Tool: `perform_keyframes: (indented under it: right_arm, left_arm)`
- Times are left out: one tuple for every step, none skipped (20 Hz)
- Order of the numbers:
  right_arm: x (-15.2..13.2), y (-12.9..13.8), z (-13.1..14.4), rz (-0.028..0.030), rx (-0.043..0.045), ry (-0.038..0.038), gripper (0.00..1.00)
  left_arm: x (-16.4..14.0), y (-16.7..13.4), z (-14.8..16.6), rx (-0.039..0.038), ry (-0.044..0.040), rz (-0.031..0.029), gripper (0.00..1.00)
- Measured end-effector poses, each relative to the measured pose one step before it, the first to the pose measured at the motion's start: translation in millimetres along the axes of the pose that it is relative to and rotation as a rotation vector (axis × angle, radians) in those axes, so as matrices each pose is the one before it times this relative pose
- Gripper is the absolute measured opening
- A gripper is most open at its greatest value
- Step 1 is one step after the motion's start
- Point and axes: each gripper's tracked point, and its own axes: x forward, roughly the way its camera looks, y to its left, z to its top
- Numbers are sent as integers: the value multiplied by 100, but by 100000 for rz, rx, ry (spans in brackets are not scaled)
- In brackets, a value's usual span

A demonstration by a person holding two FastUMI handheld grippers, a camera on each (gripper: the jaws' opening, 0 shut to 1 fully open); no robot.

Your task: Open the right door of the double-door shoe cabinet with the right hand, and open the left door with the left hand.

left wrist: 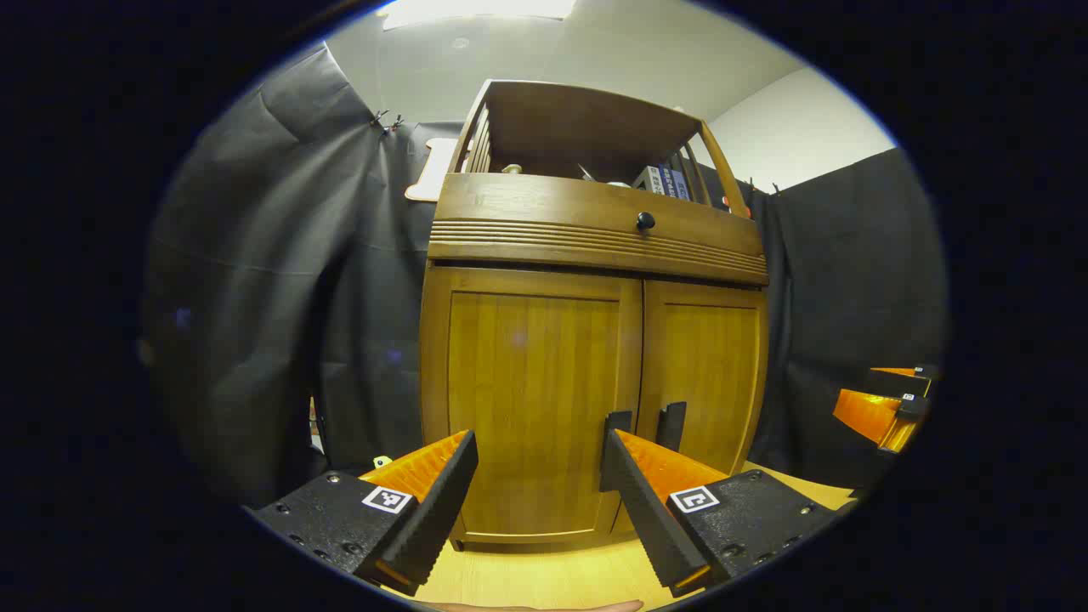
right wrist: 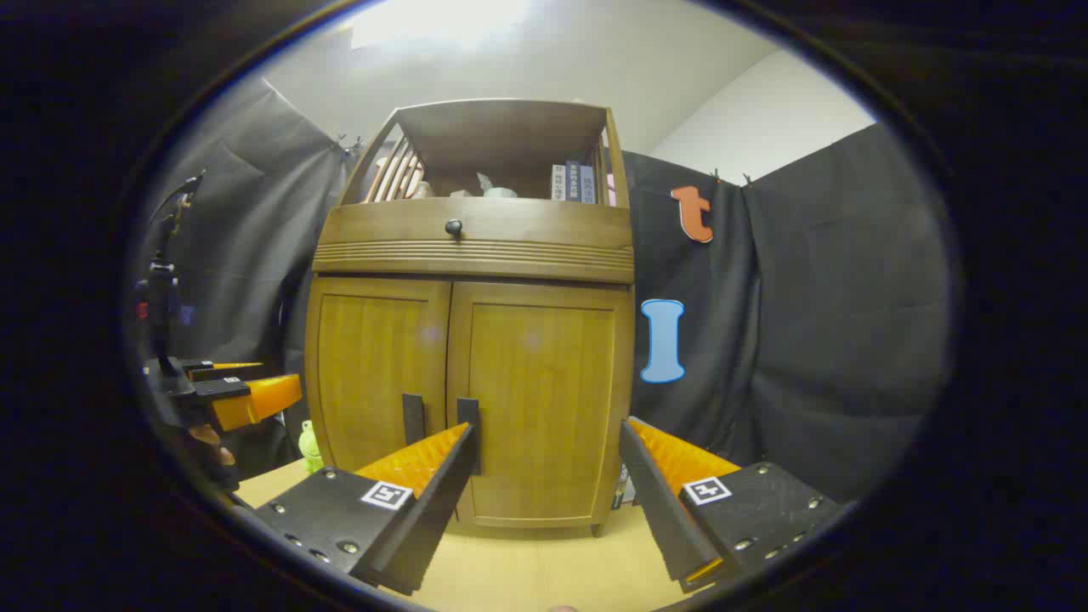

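Observation:
The wooden shoe cabinet [left wrist: 595, 255] stands straight ahead with both doors closed. In the left gripper view its left door [left wrist: 531, 399] faces my open left gripper [left wrist: 540, 455], which is a short way in front of it and touches nothing. Two dark vertical handles [left wrist: 671, 425] sit at the middle seam. In the right gripper view the right door [right wrist: 544, 391] lies beyond my open right gripper [right wrist: 548, 438], also apart from it; the right door's handle [right wrist: 468, 421] is just behind that gripper's left fingertip. The left gripper [right wrist: 246, 395] hovers at the far left.
A drawer with a black knob [right wrist: 454, 227] runs above the doors, and an open shelf holds books [right wrist: 574, 183]. A small green toy [right wrist: 308, 442] sits left of the cabinet on the light wooden floor [right wrist: 527, 561]. A dark stand [right wrist: 161, 280] rises at the far left.

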Motion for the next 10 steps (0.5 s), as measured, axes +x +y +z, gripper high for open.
perform_keyframes:
  right_arm:
    - [254,-83,-363,-161,-339,286,100]
    - [32,-231,26,-232,-964,-193,100]
    - [99,-364,121,-712,-788,-611,100]
    - [113,-416,-110,-771,-555,-429,100]
    - [102,-345,80,-432,-61,-444,100]
    - [120,-334,-180,-239,625,-219,100]
    - [88,-248,-155,175,922,240,97]
    - [-1,-82,-266,1165,827,119,100]
    - [-65,-198,-79,498,641,-300,100]
    - [113,-582,-113,-610,593,-457,100]
  left_arm:
    - [47,274,7,-329,28,708,92]
    - [56,55,54,-444,-6,376,95]
    - [53,53,1,-303,-48,-151,95]
    - [28,-31,75,-269,61,-93,92]
    - [-53,44,-125,41,216,20,95]
    - [-18,99,-58,-236,362,597,92]
    - [7,8,-215,316,603,680,92]
    - [9,-28,-192,1154,705,791,92]
    - [125,-11,-264,1160,1077,812,92]
    - [66,-17,-174,208,752,228,96]
